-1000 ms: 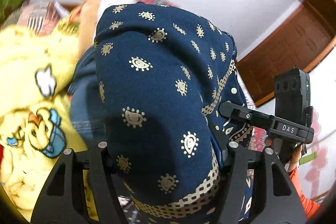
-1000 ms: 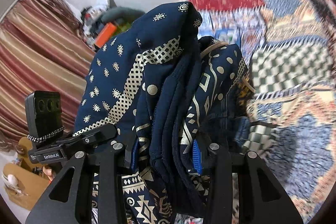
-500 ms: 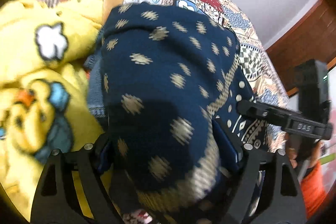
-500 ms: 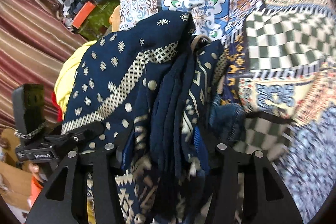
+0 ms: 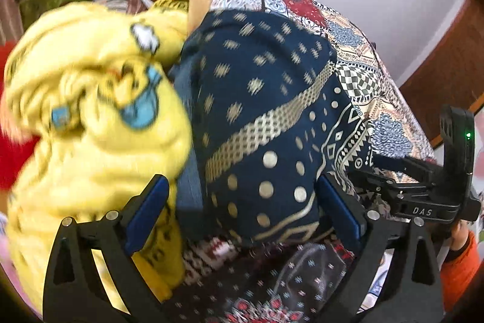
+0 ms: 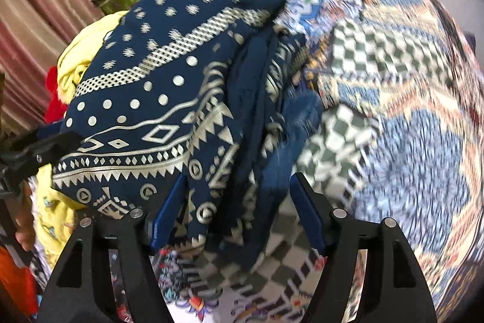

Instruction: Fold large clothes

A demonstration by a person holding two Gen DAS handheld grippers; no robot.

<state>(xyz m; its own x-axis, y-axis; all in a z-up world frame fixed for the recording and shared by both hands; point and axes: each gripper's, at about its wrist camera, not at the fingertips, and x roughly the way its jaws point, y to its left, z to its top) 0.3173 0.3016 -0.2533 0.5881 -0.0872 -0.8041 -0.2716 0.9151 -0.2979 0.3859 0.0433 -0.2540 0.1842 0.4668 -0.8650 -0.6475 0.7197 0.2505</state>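
Left wrist view: blurred in parts, looking down over a bed.
Left gripper [image 5: 242, 208]: jaws have just been opening and stand wide; the blue pads are clear of the cloth, gripping nothing.
Garment [image 5: 266, 117]: navy, cream print, bundled; it lies between the fingers and on the quilt [image 5: 363, 74].
Yellow blanket [image 5: 90, 117]: heaped just left of the garment, touching it, its edge over the left finger.
Right gripper [image 5: 423, 196]: seen side-on at the right edge, beside the garment; its fingertips are hidden here.
Hand [image 5: 459, 232]: orange sleeve, low at the right.

Right wrist view: blurred on the right.
Right gripper [image 6: 239, 211]: jaws have just been opening, about half spread; the garment [image 6: 157, 99] hangs between them, its folds touching the left pad, a gap at the right pad, no squeeze seen.
Quilt [image 6: 408, 111]: patchwork, under and right of the garment.
Yellow blanket [image 6: 81, 62]: behind the garment, left.
Curtain [image 6: 39, 8]: striped, far left.
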